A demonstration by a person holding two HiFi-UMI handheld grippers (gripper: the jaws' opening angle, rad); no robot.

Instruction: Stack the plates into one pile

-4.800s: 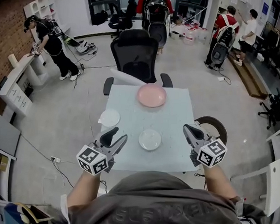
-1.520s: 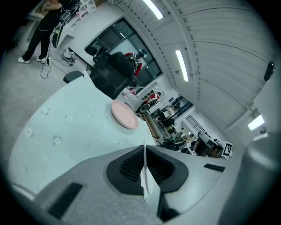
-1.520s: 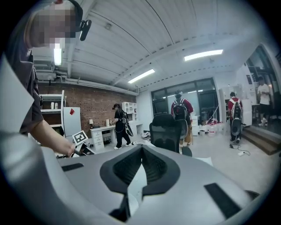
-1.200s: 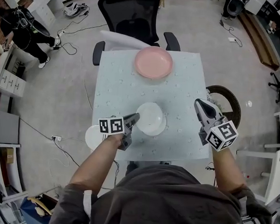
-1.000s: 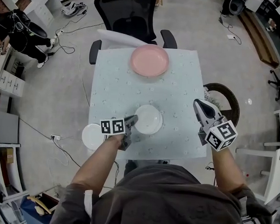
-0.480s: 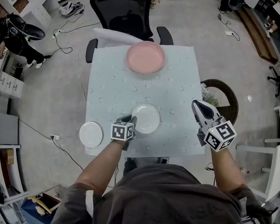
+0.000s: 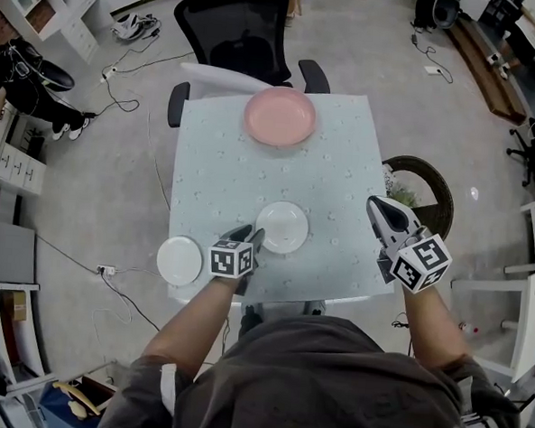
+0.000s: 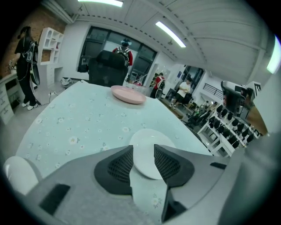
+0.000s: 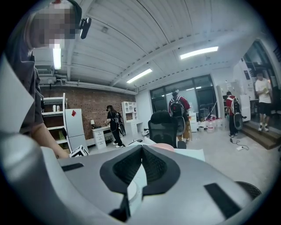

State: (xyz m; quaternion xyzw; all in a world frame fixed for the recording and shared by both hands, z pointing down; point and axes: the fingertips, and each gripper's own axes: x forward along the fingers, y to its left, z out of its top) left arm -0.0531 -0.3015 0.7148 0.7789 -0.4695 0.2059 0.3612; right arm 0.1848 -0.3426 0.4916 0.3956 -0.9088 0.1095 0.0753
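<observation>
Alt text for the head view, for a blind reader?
Seen from above, the left gripper is opening its jaws with the near rim of a white plate between them, on a pale blue table. A second white plate lies at the table's left edge, a pink plate at its far side; the right gripper, shut, hovers beside the right edge.

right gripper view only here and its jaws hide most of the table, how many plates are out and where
observer: three, none stacked. The pink plate is at the far edge of the table, the middle plate is near the front, and the left plate is at the front-left edge.
operator: does the left gripper have one
observer: no. The left gripper has its jaws opening, with the middle plate's near rim between them and the pads off it. That plate lies flat on the table.
</observation>
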